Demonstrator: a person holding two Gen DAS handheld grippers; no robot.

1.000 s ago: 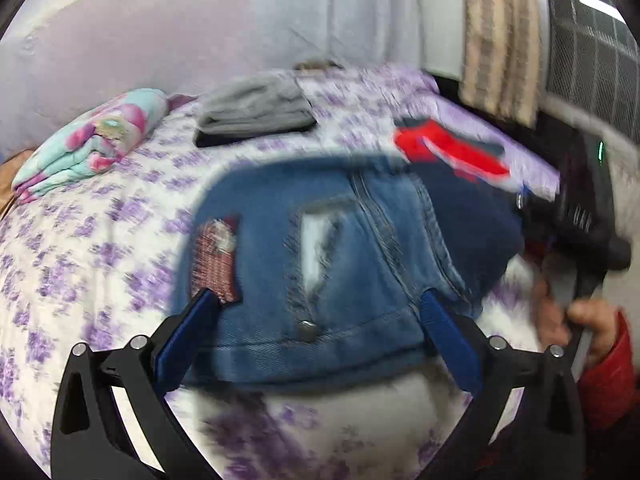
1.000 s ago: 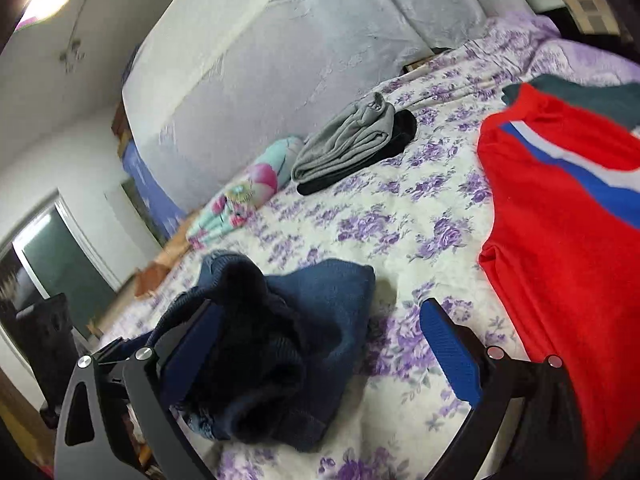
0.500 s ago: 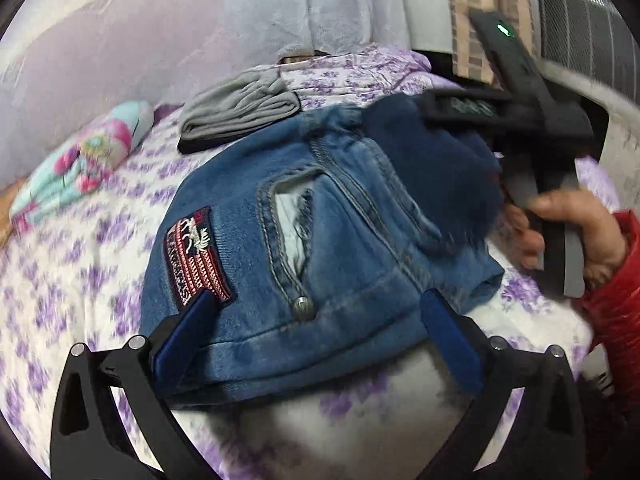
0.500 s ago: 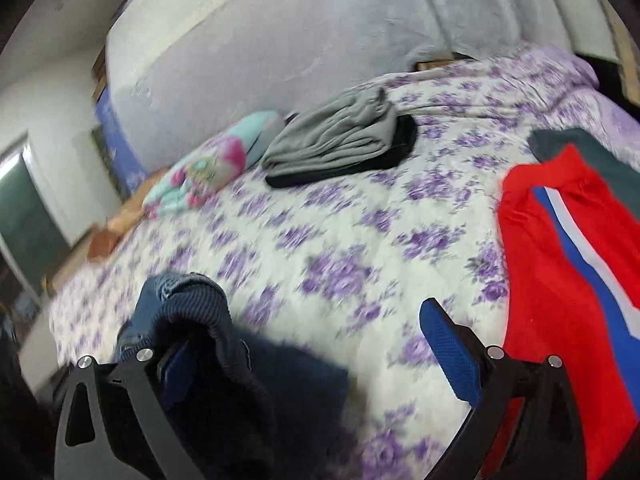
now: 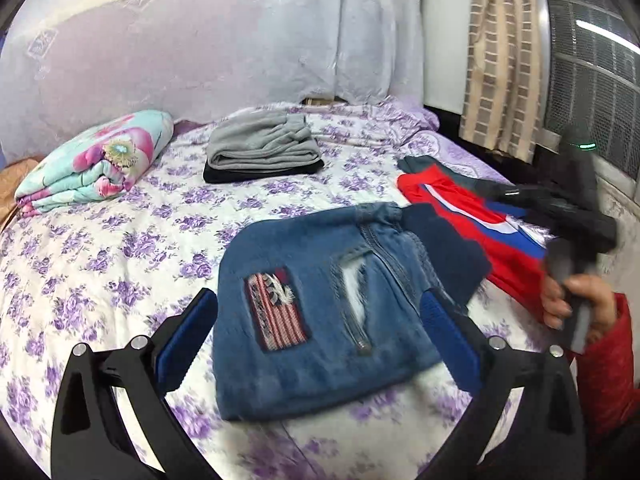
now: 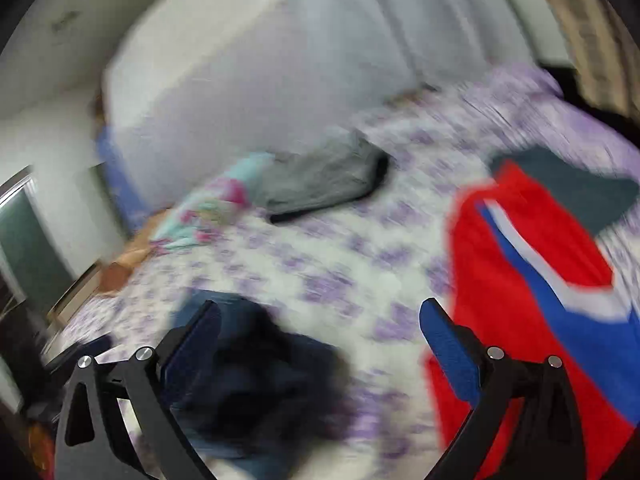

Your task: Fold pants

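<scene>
Now the folded jeans (image 5: 320, 312) lie between the open left tool's (image 5: 320, 320) fingers.

the whole view is blurred: the right tool (image 6: 320, 332) has its blue-padded fingers (image 6: 448, 340) spread wide with nothing between them, above a bed (image 6: 360, 264) covered in a purple flowered sheet. the folded dark blue pants (image 6: 260, 384) lie low on the left, partly behind the left finger, and a red garment with a blue and white stripe (image 6: 532, 280) lies on the right behind the other finger. farther back sit a grey folded stack (image 6: 324, 176) and, beside it, a flowered turquoise bundle (image 6: 208, 212).
</scene>
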